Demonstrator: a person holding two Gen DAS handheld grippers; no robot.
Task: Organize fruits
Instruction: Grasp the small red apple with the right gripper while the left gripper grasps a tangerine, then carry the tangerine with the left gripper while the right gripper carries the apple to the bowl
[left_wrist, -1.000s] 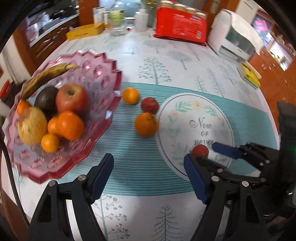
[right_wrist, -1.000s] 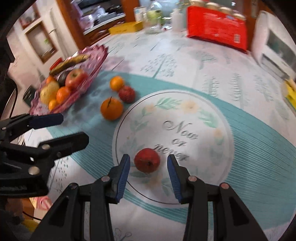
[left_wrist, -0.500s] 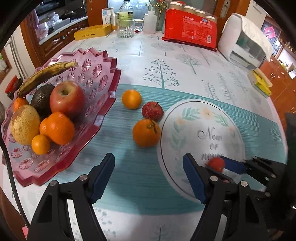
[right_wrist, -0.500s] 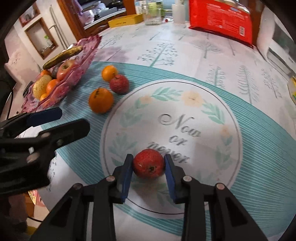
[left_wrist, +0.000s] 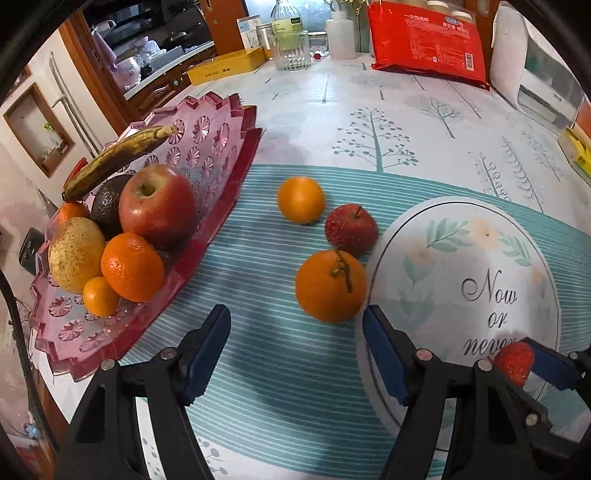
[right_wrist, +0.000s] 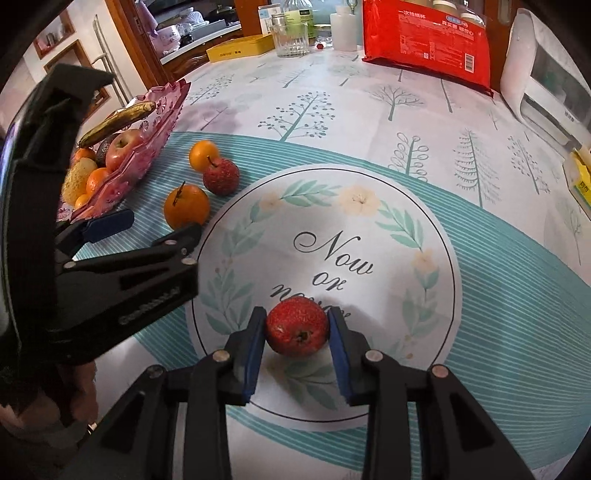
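Observation:
My right gripper (right_wrist: 297, 345) is shut on a small red fruit (right_wrist: 297, 326), just above the round print on the tablecloth; the fruit also shows in the left wrist view (left_wrist: 514, 362). My left gripper (left_wrist: 295, 347) is open and empty, just short of a large orange (left_wrist: 330, 286). Behind the orange lie a second red fruit (left_wrist: 351, 229) and a small orange (left_wrist: 301, 199). A pink glass bowl (left_wrist: 218, 147) at the left holds an apple (left_wrist: 157, 205), a banana, oranges, a pear and an avocado.
At the table's far edge stand a red packet (left_wrist: 424, 40), a glass (left_wrist: 290, 51), a white bottle (left_wrist: 340, 35) and a yellow box (left_wrist: 225, 68). A white appliance (left_wrist: 535, 70) stands at the far right. The bowl overhangs the table's left edge.
My right gripper has shut on the small red fruit. My left gripper has moved forward towards the large orange and stays open.

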